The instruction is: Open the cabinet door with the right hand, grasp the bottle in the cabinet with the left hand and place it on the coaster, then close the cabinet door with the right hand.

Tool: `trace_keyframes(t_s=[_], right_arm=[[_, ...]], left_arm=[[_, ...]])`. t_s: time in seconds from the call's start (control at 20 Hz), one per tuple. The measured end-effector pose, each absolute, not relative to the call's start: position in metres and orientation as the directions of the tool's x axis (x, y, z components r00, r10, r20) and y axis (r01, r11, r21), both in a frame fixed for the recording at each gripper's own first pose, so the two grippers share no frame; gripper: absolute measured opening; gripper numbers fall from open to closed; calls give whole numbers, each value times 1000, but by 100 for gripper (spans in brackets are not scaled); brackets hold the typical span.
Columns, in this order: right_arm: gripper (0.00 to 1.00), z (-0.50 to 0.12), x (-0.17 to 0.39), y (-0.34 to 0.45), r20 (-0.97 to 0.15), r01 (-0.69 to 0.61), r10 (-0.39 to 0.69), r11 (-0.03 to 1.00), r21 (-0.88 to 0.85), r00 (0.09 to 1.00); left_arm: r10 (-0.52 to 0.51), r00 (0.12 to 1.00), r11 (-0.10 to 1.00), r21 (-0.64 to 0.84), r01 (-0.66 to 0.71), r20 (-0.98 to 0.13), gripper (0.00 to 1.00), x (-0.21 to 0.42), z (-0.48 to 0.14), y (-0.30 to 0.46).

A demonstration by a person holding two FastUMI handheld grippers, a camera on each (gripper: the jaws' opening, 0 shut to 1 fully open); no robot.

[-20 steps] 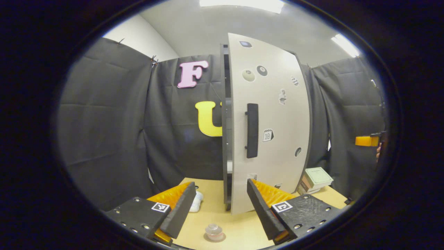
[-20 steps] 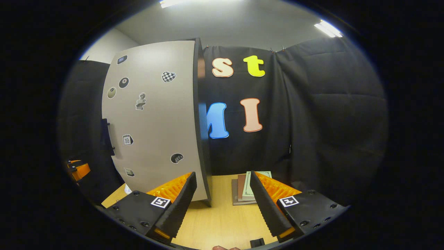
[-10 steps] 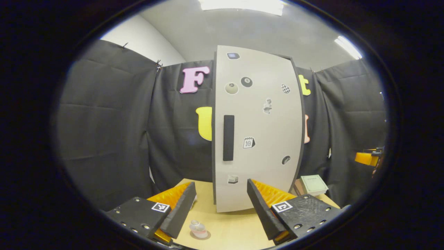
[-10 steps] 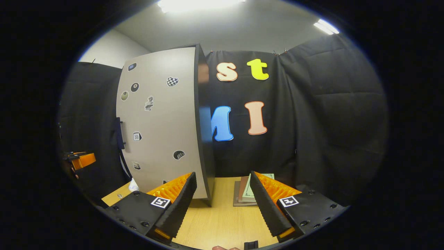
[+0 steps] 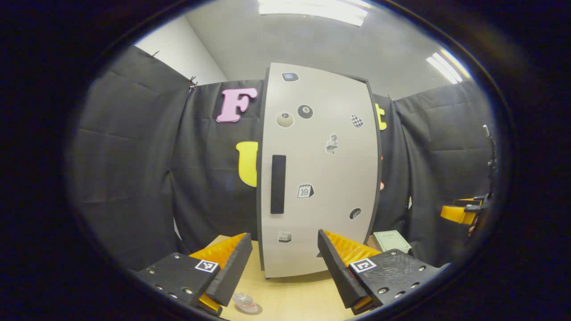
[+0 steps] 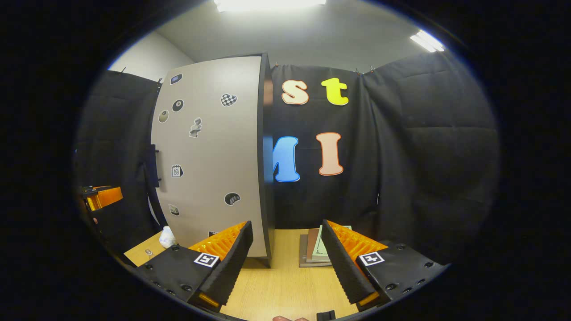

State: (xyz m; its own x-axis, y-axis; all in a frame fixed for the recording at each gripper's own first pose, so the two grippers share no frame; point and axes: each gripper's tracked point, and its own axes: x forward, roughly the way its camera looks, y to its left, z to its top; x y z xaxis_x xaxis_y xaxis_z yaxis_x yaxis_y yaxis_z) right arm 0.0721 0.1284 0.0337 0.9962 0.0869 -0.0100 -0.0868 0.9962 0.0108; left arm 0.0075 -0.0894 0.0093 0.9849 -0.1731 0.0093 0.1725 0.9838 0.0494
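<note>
The pale cabinet door [image 5: 321, 178], dotted with stickers and carrying a dark vertical handle [image 5: 278, 183], lies flush against the cabinet. A small clear bottle [image 5: 243, 300] stands on a round coaster [image 5: 250, 308] on the table, low between my left fingers. My left gripper [image 5: 284, 240] is open and holds nothing, well back from the door. In the right gripper view the door [image 6: 214, 156] and its handle [image 6: 153, 166] sit to the left. My right gripper [image 6: 286, 228] is open, empty and apart from the door.
The cabinet stands on a wooden table [image 6: 281, 285]. A stack of books [image 6: 317, 245] lies right of the cabinet, also seen as books [image 5: 391, 240]. A white crumpled thing [image 6: 167, 237] lies left of it. The other gripper [image 5: 459, 213] hangs at the far right.
The door has swung from ajar to flush with the cabinet. Both grippers have drawn back a little from it, and the bottle sits lower in the left gripper view.
</note>
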Motion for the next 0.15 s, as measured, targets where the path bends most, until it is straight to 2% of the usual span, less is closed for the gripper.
trace_keyframes(t_s=[0.1, 0.15], right_arm=[[98, 36, 77, 143, -19, -93, 93, 996, 12, 996], [92, 38, 79, 149, -18, -96, 96, 995, 11, 995]], left_arm=[[-181, 983, 982, 58, 180, 17, 89, 13, 7, -83], [-193, 981, 980, 60, 192, 21, 89, 14, 5, -82]])
